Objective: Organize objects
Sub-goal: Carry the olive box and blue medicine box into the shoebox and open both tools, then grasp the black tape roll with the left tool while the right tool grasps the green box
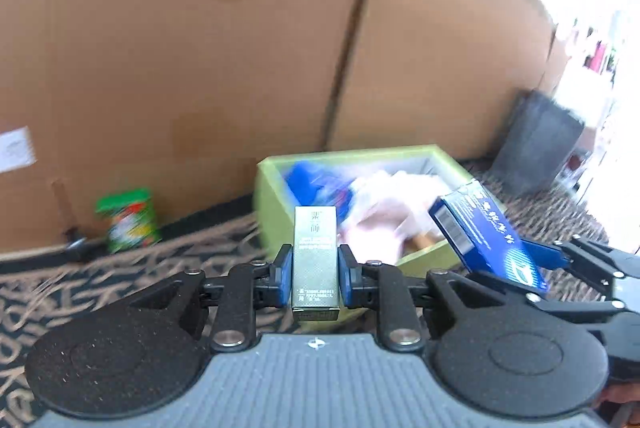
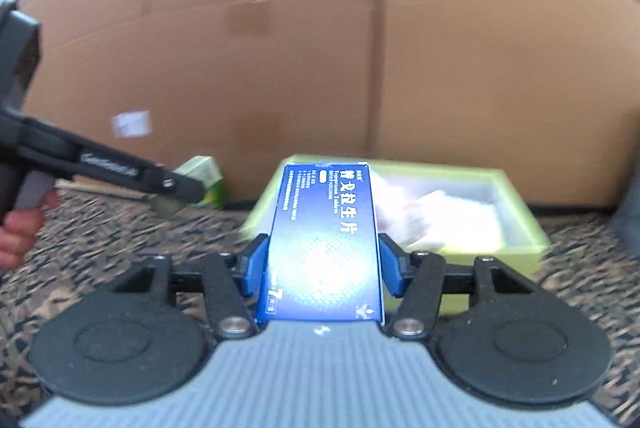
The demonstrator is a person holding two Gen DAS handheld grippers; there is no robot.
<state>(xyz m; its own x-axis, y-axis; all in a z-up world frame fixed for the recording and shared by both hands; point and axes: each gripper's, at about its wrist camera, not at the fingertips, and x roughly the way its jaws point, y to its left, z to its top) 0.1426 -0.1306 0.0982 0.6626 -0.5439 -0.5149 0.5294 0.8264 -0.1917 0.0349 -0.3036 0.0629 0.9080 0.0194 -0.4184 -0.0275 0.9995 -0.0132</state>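
Note:
My left gripper (image 1: 315, 272) is shut on a slim silver-green box (image 1: 315, 256) held upright, just in front of the light green bin (image 1: 272, 204). My right gripper (image 2: 324, 264) is shut on a flat blue medicine box (image 2: 326, 240), held over the near left corner of the same green bin (image 2: 520, 228). The blue box (image 1: 486, 232) and the right gripper also show in the left wrist view at the right, above the bin's near edge. The bin holds blue and white-pink packets (image 1: 384, 204). The left gripper (image 2: 168, 192) shows in the right wrist view at the left.
A large cardboard box (image 1: 200, 48) stands like a wall behind the bin. A green printed can (image 1: 128, 220) sits on the patterned carpet (image 1: 120, 276) at the left. A dark grey container (image 1: 536, 144) stands at the right. A small green carton (image 2: 208, 180) lies by the cardboard.

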